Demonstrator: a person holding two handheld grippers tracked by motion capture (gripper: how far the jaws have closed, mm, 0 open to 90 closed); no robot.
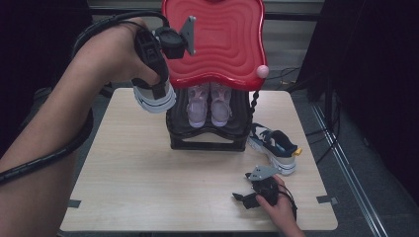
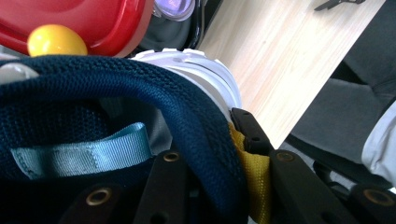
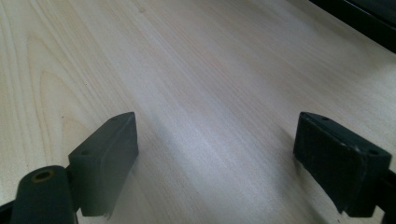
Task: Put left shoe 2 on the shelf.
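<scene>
On the pale wooden table (image 1: 138, 182) a black shoe rack with a wavy red plastic top (image 1: 217, 39) is seen; beside its left edge a navy and white sneaker (image 1: 154, 96) is held aloft, its collar clamped by the left gripper (image 2: 224, 163); the right gripper (image 3: 217, 154) is rested wide open on bare wood.

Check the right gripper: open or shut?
Open. In its own view the right gripper has its two black jaws spread wide apart, with bare table between them and nothing held.
</scene>
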